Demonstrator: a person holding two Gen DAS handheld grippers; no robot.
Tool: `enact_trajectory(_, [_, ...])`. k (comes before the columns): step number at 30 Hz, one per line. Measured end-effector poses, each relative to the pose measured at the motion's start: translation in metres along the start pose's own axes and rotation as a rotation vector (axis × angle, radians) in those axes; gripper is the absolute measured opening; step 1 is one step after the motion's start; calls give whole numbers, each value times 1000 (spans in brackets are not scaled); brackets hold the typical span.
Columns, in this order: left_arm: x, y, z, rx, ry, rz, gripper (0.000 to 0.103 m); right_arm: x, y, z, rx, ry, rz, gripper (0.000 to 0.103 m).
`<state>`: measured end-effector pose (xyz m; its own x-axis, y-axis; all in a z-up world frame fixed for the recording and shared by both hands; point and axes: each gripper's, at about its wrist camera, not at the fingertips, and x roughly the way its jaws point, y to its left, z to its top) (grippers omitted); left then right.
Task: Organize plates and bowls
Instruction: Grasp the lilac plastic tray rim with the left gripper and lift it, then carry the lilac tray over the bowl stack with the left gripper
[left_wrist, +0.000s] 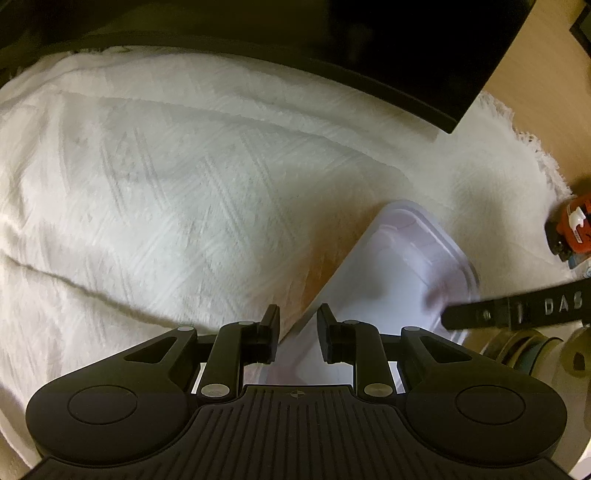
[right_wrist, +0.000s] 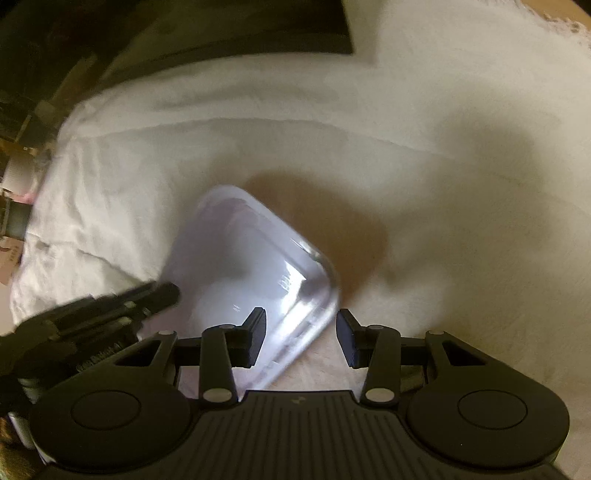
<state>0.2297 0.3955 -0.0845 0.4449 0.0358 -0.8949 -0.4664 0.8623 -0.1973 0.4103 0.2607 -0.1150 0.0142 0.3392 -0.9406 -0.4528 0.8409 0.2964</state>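
Dim warm light, motion blur, fisheye warping

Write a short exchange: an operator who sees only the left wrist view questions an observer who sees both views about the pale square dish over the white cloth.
Operator: How does the right gripper meet the dish?
Observer: Its fingers straddle the dish's side wall, one inside, one outside.
Operator: What lies beyond the cloth where my view ends?
Observer: At the right wrist view's left side, past the cloth's edge, there are blurred boxes and dark clutter.
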Motion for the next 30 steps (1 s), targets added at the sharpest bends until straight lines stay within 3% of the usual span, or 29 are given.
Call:
enact_trajectory(8, [7, 15, -27, -70, 92, -52, 23, -5, 15, -5, -77, -67, 42, 43])
enact_trajectory(11, [12, 16, -37, -82, 117, -28, 20, 0, 22, -13, -109, -23, -24, 43])
enact_trajectory(14, [12, 15, -42, -86, 118, -55, 19, 9, 39, -25, -214, 20, -107, 43])
enact_trajectory(20, [15, 13, -47, -97, 130, -80, 19, 33, 54, -32, -251, 94, -98, 44])
enact_trajectory(24, [17, 13, -50, -113, 141, -73, 19, 37, 55, -37, -249, 74, -113, 42])
enact_trajectory(30, [-6, 15, -51, -136, 104, -100, 19, 12, 51, -42, -233, 10, -68, 41])
